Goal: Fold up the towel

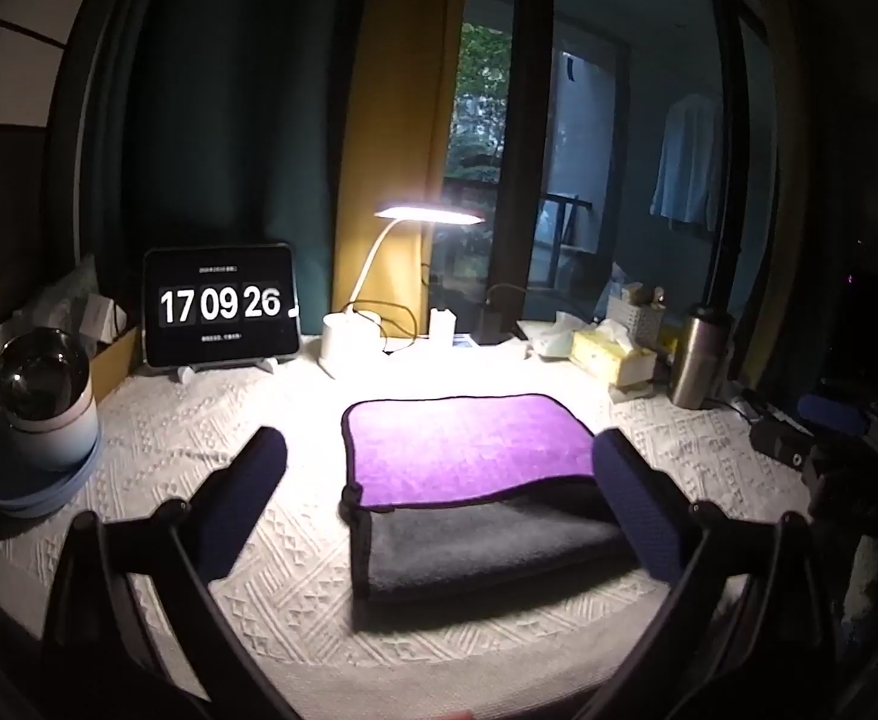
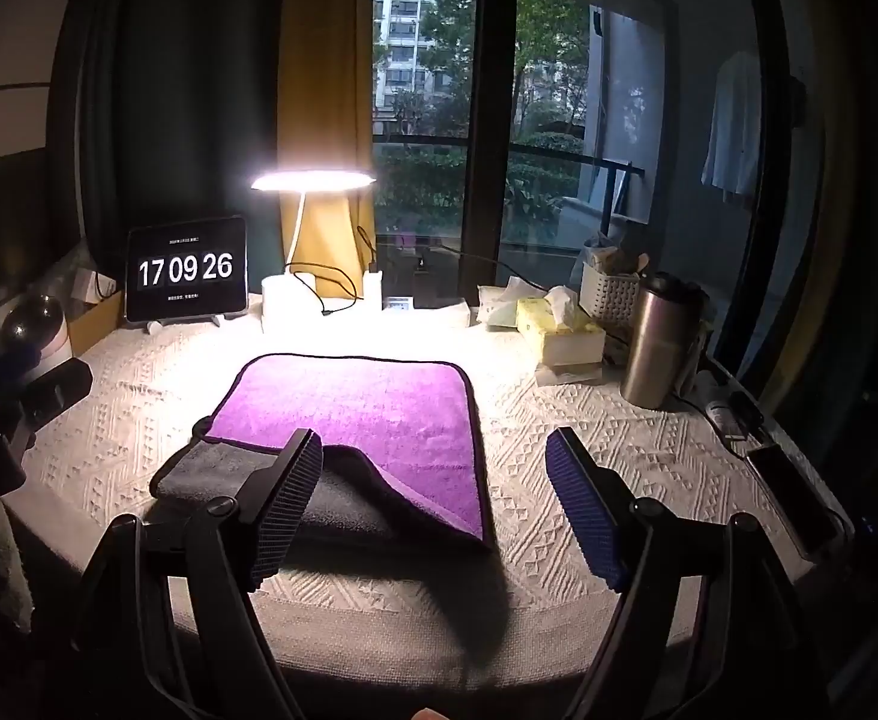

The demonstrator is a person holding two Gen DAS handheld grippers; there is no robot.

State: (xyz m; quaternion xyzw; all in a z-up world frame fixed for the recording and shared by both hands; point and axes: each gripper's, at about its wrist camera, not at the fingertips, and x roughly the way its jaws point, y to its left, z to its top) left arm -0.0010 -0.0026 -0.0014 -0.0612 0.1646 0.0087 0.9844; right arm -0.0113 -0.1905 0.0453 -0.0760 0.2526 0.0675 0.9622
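folded towel point(image 1: 469, 450), open left claw point(image 1: 439, 480)

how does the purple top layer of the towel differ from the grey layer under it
The purple layer is brightly lit and lies on top; the grey layer is dull and sits beneath. The purple layer reaches back toward the lamp, while the grey layer sticks out only at the near edge. The purple layer's near corner is lifted and curled; the grey layer lies flat. Both belong to one folded towel on the white tablecloth.
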